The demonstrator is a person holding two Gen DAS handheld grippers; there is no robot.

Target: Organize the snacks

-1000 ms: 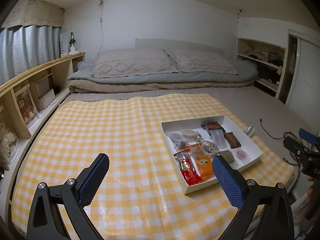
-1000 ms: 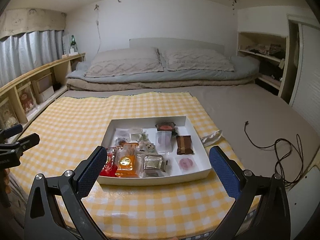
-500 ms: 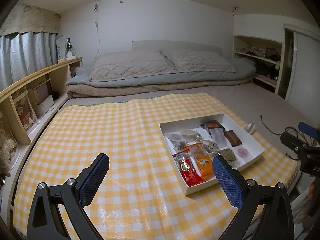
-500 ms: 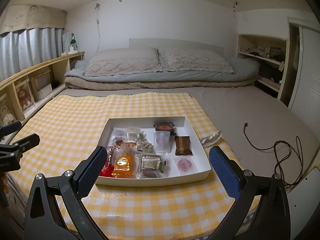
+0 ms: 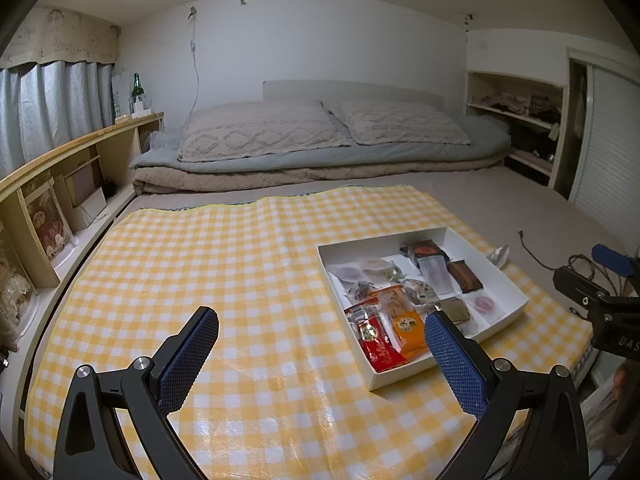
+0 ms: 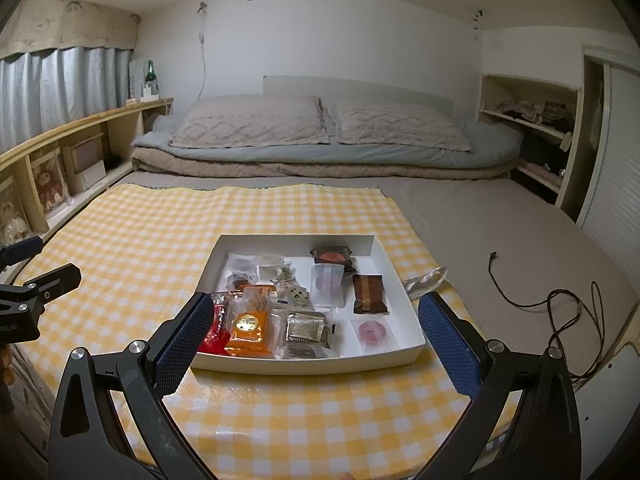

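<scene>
Yellow checked cloth (image 6: 132, 240) covers the bed, giving the white tray (image 6: 400, 354) of snacks (image 6: 248, 326) a flat base; left gripper (image 5: 320, 354) and right gripper (image 6: 312, 344) hover spread wide, empty.

Ahead of the right gripper (image 6: 316, 316), blue textured pads on black arms, a white tray (image 6: 372, 250) sits on a yellow-and-white checked cloth (image 6: 140, 240); nearest its left finger lie a red packet (image 6: 210, 334) and an orange packet (image 6: 250, 326), a brown striped bar (image 6: 369, 289) farther right
</scene>
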